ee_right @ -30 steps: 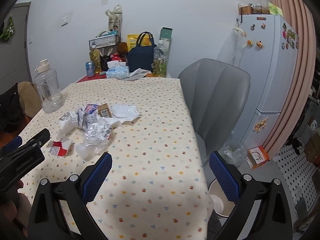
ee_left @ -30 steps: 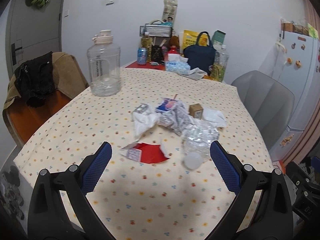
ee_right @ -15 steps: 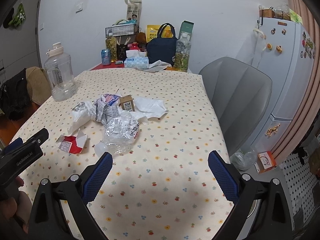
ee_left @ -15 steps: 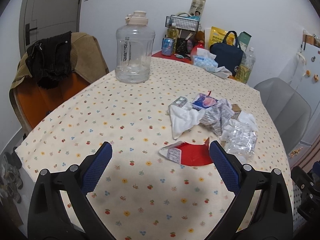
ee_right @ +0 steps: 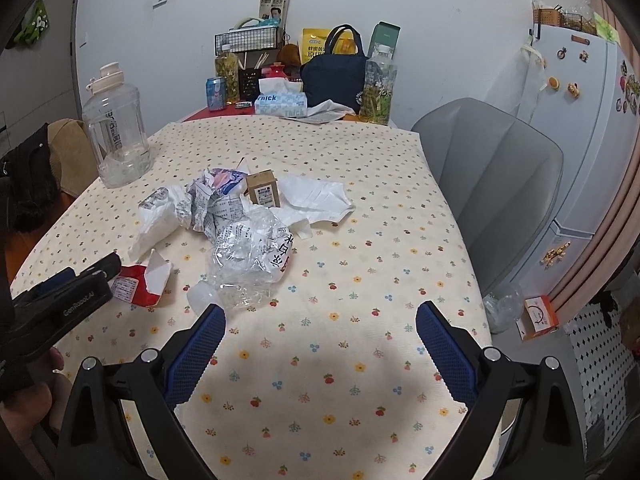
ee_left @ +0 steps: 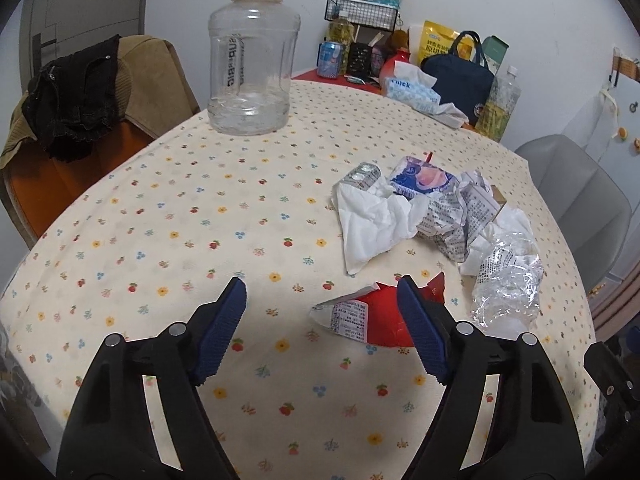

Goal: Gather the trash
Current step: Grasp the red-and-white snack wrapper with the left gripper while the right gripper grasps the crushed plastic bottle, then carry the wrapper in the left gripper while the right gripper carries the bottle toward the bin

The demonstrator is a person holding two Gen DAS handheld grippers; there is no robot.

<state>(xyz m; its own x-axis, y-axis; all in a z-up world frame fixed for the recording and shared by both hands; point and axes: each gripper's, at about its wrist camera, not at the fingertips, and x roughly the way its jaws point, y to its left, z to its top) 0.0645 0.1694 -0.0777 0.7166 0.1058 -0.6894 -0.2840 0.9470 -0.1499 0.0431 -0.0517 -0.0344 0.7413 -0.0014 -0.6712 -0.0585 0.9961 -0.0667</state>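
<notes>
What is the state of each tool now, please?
Left tool: open, closing around the red torn wrapper, not gripping yet.
Right tool: open, holding nothing.

tablecloth [ee_left: 168, 248]: matt cloth | crushed bottle [ee_right: 252, 264]: clear glossy plastic

Red carton [ee_left: 380, 322] partly behind tongs

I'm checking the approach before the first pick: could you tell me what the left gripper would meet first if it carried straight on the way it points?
Most likely the torn red wrapper: it lies just ahead of the left gripper, whose jaws are closing with nothing pressed between them yet. Depth is hard to judge.
</notes>
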